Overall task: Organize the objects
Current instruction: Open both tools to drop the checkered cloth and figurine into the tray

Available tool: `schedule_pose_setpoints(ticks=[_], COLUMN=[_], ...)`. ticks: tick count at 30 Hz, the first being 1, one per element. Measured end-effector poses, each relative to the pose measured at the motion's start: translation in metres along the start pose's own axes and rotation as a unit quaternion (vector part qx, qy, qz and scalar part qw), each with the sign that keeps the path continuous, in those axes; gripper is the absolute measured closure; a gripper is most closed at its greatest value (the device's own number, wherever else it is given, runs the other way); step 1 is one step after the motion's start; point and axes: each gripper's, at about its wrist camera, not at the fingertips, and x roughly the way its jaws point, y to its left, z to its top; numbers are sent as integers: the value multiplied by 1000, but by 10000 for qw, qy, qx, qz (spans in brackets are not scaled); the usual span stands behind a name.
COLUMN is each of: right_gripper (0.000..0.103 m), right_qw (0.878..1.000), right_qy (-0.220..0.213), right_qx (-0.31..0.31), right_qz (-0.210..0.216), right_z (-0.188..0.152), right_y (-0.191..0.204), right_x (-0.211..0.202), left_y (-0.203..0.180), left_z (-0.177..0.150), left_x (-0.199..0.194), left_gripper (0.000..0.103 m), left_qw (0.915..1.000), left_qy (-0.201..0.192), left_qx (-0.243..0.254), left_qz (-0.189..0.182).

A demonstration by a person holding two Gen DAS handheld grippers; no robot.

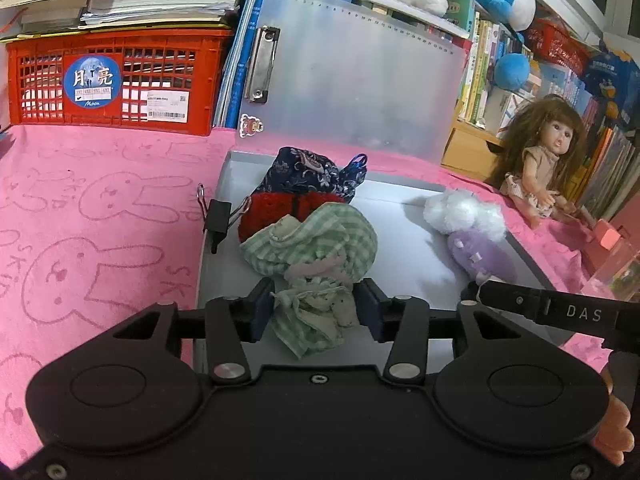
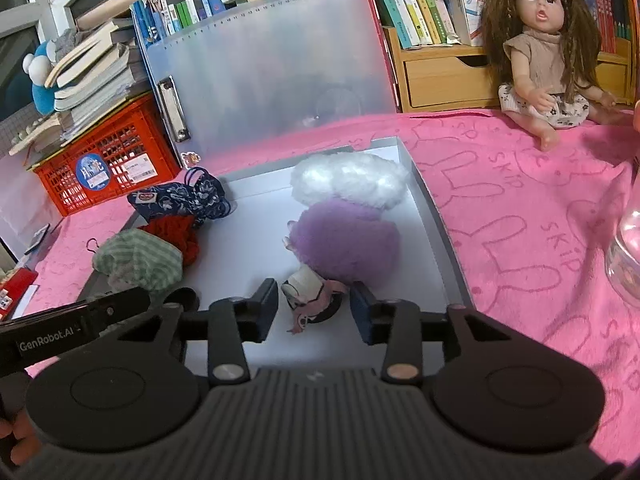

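Left gripper (image 1: 316, 310): jaws apart, green-checked cloth bundle (image 1: 316, 248) w/ drawstring ends lying between the pads; pads look just off the fabric, no squeeze seen. Gripper angled down at the tray, fingertips of the person's hand (image 1: 614, 428) at lower right edge of left wrist view.

Right gripper (image 2: 316, 306): jaws apart too, small pink/white end of the purple-and-white plush toy (image 2: 344, 236) sits in the gap, pads clear of it both sides. Also tilted down. Its black arm labelled "DAS" pokes into left view from the right.

Task things all in the shallow grey tray (image 2: 430, 204) on the pink bunny-print towel (image 1: 100, 220). Near to far on left side of tray: green bundle, then red knit piece (image 1: 294, 206) touching it, then navy floral pouch (image 1: 308, 170) at far edge. Plush on right side: purple body nearer, fluffy white part farther. Count: 4 soft items in tray, 1 black binder clip (image 1: 218, 220) on tray's left rim.

Farther back: 1 frosted clipboard (image 1: 360, 76) standing upright behind tray, 1 red crate (image 1: 116, 80) w/ books stacked on top at left, 1 doll (image 2: 556, 44) w/ long brown hair sitting on towel at right, bookshelves behind. Clear bottle (image 2: 626, 264) at right edge, partly cut off.
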Motion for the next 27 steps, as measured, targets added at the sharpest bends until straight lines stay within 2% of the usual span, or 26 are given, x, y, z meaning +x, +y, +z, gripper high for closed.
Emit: schedule_pose_setpoints(ticks=[8, 16, 27], right_gripper=[37, 31, 24], right_qw=[9997, 9988, 9967], right_qy=[-196, -376, -488], right_qx=[-92, -258, -597], right_qz=[79, 205, 268], right_z=[-2, -10, -35], right_y=[2, 9, 17], right_x=[-19, -44, -73], left_y=[-12, -22, -21], left_z=[-1, -9, -31], left_x=[-23, -51, -98], left_gripper=[46, 40, 30], left_qw=[9995, 9985, 9957], left_qy=[-159, -268, -443], left_qx=[270, 445, 689], left_qz=[-25, -194, -431])
